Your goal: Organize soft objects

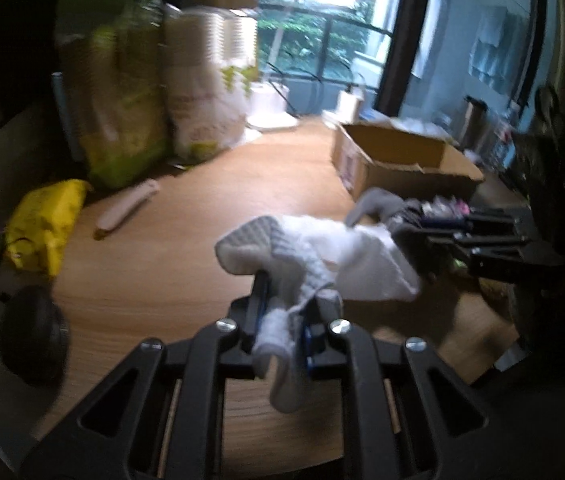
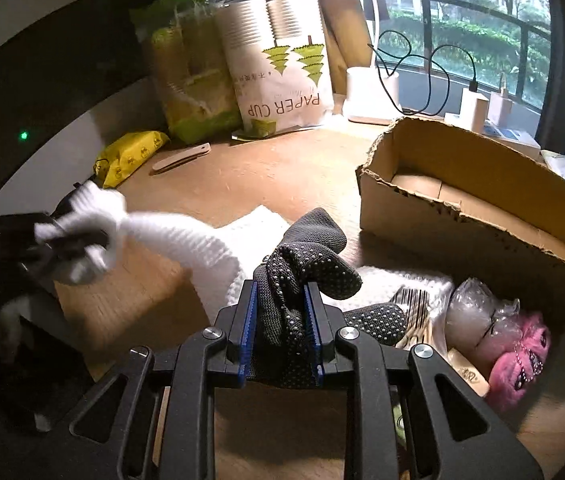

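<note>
My left gripper [image 1: 288,300] is shut on a white and grey sock [image 1: 278,248], held above the wooden table [image 1: 186,240]. The sock also shows in the right wrist view [image 2: 170,236], stretched from the left gripper [image 2: 70,240] at the left. My right gripper [image 2: 280,296] is shut on a dark grey dotted glove [image 2: 306,264]. In the left wrist view the right gripper [image 1: 434,236] sits at the right, with the glove [image 1: 378,204] touching the sock's far end.
An open cardboard box [image 2: 478,200] stands at the right. Paper cup packs [image 2: 282,60], a yellow packet [image 2: 130,156] and a wooden stick [image 2: 182,158] lie at the back. A pink plush [image 2: 518,360], plastic bags and forks lie at the lower right. White cloth [image 2: 254,224] lies under the glove.
</note>
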{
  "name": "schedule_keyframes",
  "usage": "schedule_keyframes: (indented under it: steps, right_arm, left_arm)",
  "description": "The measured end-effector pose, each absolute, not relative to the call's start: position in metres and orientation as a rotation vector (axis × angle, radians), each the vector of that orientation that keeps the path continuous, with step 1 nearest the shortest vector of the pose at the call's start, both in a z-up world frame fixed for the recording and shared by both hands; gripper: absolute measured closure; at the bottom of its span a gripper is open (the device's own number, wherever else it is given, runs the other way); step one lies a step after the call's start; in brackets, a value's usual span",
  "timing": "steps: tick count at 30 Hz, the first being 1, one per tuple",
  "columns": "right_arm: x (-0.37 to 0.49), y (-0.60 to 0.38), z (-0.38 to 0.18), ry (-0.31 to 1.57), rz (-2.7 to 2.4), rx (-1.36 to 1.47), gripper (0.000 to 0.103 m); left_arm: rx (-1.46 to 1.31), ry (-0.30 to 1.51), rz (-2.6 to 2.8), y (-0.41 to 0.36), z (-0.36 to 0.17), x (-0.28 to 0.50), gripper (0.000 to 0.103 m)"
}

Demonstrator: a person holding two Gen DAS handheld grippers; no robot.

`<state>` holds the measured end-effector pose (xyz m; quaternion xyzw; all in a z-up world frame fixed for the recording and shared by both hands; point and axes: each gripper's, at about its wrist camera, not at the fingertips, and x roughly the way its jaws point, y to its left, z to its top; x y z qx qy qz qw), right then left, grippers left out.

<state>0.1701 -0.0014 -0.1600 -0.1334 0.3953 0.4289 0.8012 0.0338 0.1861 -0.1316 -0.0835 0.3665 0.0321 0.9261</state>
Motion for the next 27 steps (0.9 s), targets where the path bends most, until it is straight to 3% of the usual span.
schedule_keyframes:
  steps: [11,27]
  right_arm:
    - [0.176,-0.039,-0.127,0.763,0.860,-0.252,0.079]
    - [0.218,-0.121,-0.084,0.647,0.769,-0.155,0.079]
  left_arm:
    - [-0.173,0.661,0.113,0.195,-0.099,0.045,0.088]
    - [-0.179,0.615,-0.020,0.113,-0.074,0.137,0.088]
